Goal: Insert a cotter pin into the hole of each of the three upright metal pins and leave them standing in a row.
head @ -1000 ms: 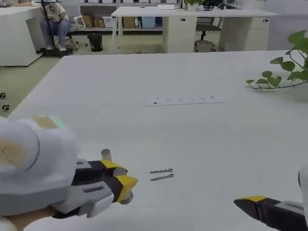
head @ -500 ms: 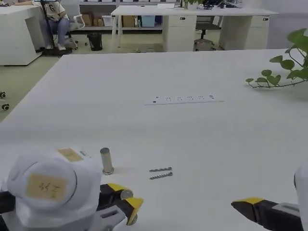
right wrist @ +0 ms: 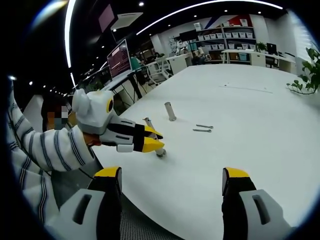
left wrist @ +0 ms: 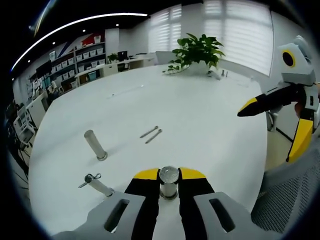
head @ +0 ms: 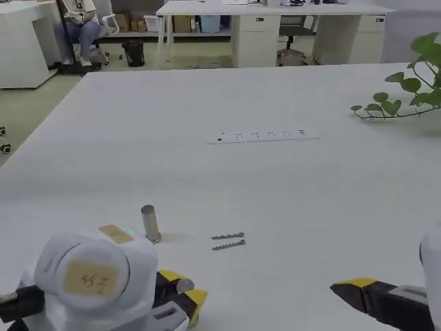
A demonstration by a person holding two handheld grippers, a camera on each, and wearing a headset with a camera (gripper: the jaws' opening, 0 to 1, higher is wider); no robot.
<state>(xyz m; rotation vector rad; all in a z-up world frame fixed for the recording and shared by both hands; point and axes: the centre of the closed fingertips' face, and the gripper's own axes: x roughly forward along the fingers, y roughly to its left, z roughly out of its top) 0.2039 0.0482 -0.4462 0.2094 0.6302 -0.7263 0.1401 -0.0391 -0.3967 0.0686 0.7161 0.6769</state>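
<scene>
My left gripper (left wrist: 169, 176) is shut on a short metal pin (left wrist: 169, 183) that stands upright on the white table; the head view shows that gripper (head: 185, 295) at the bottom left. A bare second pin (head: 148, 223) stands behind it. A third pin (left wrist: 98, 184) stands to the left with a cotter pin through its top. Two loose cotter pins (head: 229, 241) lie side by side in the middle. My right gripper (right wrist: 171, 173) is open and holds nothing, well apart from the pins, near the table's front edge (head: 372, 300).
A white power strip (head: 262, 135) lies further back on the table (head: 289, 193). A green plant (head: 406, 96) trails in at the right edge. A person sits at a desk far behind. The table around the pins is bare.
My left gripper has drawn back toward the near edge with the pin in its jaws, uncovering the bare upright pin. The head camera has tilted down a little. The right gripper has hardly moved.
</scene>
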